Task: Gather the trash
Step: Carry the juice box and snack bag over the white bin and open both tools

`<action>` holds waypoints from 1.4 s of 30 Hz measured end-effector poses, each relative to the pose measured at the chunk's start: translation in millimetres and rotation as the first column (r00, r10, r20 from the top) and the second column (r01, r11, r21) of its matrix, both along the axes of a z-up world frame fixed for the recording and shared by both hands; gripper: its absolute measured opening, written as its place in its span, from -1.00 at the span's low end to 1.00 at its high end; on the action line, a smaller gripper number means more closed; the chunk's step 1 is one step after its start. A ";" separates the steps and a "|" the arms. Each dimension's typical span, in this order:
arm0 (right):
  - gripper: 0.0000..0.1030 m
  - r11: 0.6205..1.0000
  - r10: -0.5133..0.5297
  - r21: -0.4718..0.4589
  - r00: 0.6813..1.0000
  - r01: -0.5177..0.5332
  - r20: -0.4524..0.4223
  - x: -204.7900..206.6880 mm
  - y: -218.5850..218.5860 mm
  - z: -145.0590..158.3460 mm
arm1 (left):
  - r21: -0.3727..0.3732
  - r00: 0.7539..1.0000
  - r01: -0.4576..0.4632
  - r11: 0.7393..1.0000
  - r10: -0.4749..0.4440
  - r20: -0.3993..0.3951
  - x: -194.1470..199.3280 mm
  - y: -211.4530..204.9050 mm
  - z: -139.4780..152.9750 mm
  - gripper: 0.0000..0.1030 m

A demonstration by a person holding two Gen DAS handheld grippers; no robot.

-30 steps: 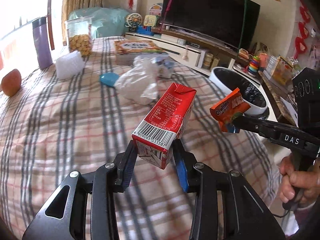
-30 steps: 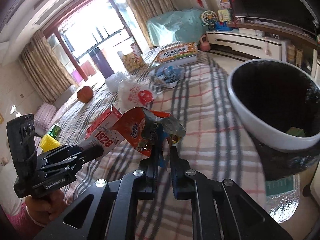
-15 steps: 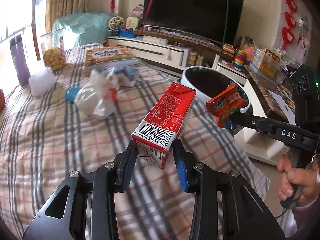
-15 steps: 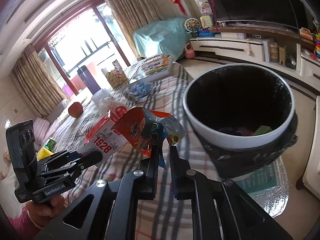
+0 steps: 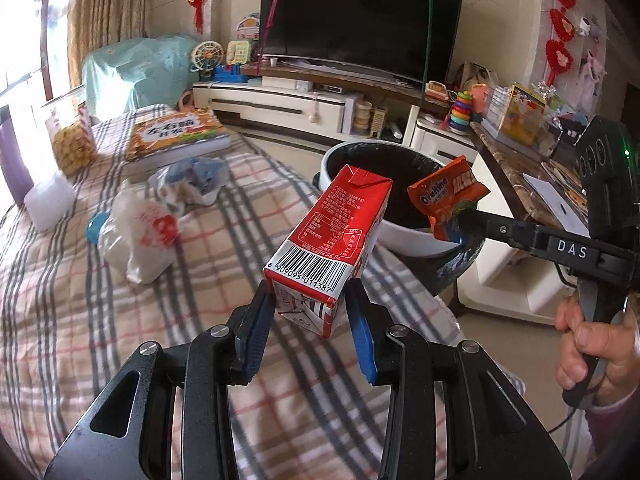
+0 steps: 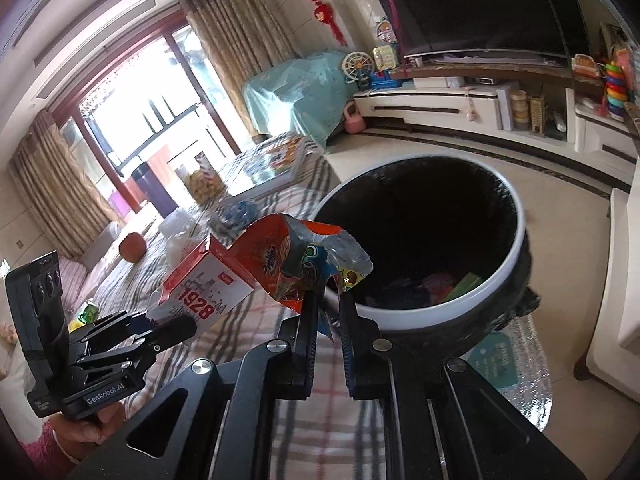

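Two grippers, each loaded. Left gripper (image 5: 310,314) clamps a red milk carton (image 5: 332,240) by its bottom end, blue pads against both sides, carton tilted with its folded top pointing away toward the bin; barcode face up. Right gripper (image 6: 330,312) pinches a crumpled orange snack wrapper (image 6: 296,264) at its lower edge, jaws nearly closed on the foil. Both pieces of trash are held in the air over the near edge of a plaid blanket (image 5: 80,300), close to the rim of a white bin (image 6: 516,248) with a black liner. Some scraps lie at the bin's bottom. On the blanket, far left: a white plastic bag (image 5: 136,236), a crumpled blue-and-white bag (image 5: 196,180), a picture book (image 5: 176,136).
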State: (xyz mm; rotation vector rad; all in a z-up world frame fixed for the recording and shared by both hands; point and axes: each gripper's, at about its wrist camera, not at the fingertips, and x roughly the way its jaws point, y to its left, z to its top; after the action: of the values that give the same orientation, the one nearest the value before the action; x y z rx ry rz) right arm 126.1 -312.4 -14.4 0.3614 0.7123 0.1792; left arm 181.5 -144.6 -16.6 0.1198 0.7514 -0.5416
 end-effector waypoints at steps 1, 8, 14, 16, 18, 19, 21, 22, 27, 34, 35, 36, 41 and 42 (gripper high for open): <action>-0.79 1.000 -0.004 -0.002 1.000 0.004 0.001 0.6 -2.0 0.0 | 0.001 1.000 0.003 1.000 -0.003 0.000 0.9 -2.8 0.7 -0.31; -0.79 0.999 -0.039 -0.011 0.999 0.039 -0.006 8.5 -19.5 -0.4 | 0.004 0.999 0.039 0.999 -0.039 0.012 12.0 -28.0 8.5 -0.31; -0.79 0.998 -0.062 -0.020 0.998 0.062 -0.018 17.2 -34.0 -1.7 | 0.009 0.998 0.059 0.998 -0.059 0.019 26.0 -49.0 13.6 -0.31; -0.79 0.998 -0.065 -0.027 0.998 0.065 -0.021 20.6 -38.7 -2.0 | 0.013 0.998 0.062 0.998 -0.063 0.021 30.6 -54.2 14.3 -0.31; -0.79 0.997 -0.069 -0.035 0.997 0.068 -0.030 24.4 -41.0 -2.9 | 0.021 0.998 0.066 0.998 -0.067 0.021 36.2 -59.6 14.6 -0.31; -0.79 0.997 -0.072 -0.036 0.997 0.071 -0.034 26.2 -43.0 -3.6 | 0.025 0.997 0.069 0.997 -0.069 0.021 38.6 -62.6 14.8 -0.31; -0.79 0.996 -0.079 -0.033 0.996 0.077 -0.041 29.2 -47.9 -5.4 | 0.029 0.997 0.074 0.997 -0.074 0.022 42.7 -68.1 14.5 -0.31; -0.79 0.996 -0.082 -0.035 0.996 0.081 -0.043 30.6 -50.2 -5.9 | 0.030 0.997 0.076 0.997 -0.077 0.022 44.5 -70.5 14.6 -0.31; -0.79 0.995 -0.093 -0.052 0.994 0.090 -0.055 37.1 -59.7 -7.0 | 0.043 0.996 0.086 0.995 -0.086 0.017 53.4 -83.5 13.0 -0.31; -0.78 0.993 -0.101 -0.070 0.993 0.096 -0.066 47.3 -68.8 -7.2 | 0.059 0.996 0.088 0.994 -0.088 0.000 64.4 -96.9 7.6 -0.31; -0.78 0.993 -0.100 -0.073 0.993 0.095 -0.069 48.6 -69.2 -7.3 | 0.056 0.996 0.090 0.994 -0.090 -0.004 66.1 -98.4 7.2 -0.31; -0.78 0.993 -0.099 -0.077 0.993 0.094 -0.071 49.9 -69.3 -7.4 | 0.056 0.996 0.091 0.994 -0.091 -0.005 67.0 -99.7 7.0 -0.31; -0.76 0.992 -0.098 -0.091 0.992 0.090 -0.083 56.0 -69.5 -8.6 | 0.068 0.995 0.098 0.993 -0.097 -0.007 71.4 -105.3 6.4 -0.31; -0.72 0.992 -0.097 -0.093 0.992 0.089 -0.084 57.3 -70.2 -8.9 | 0.070 0.995 0.098 0.993 -0.097 -0.007 72.3 -106.2 6.1 -0.31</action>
State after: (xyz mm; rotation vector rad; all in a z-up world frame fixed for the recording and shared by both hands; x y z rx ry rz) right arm 183.4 -382.6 -23.3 0.3181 0.7862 0.0429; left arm 253.8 -250.8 -10.5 0.2220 0.7714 -0.6084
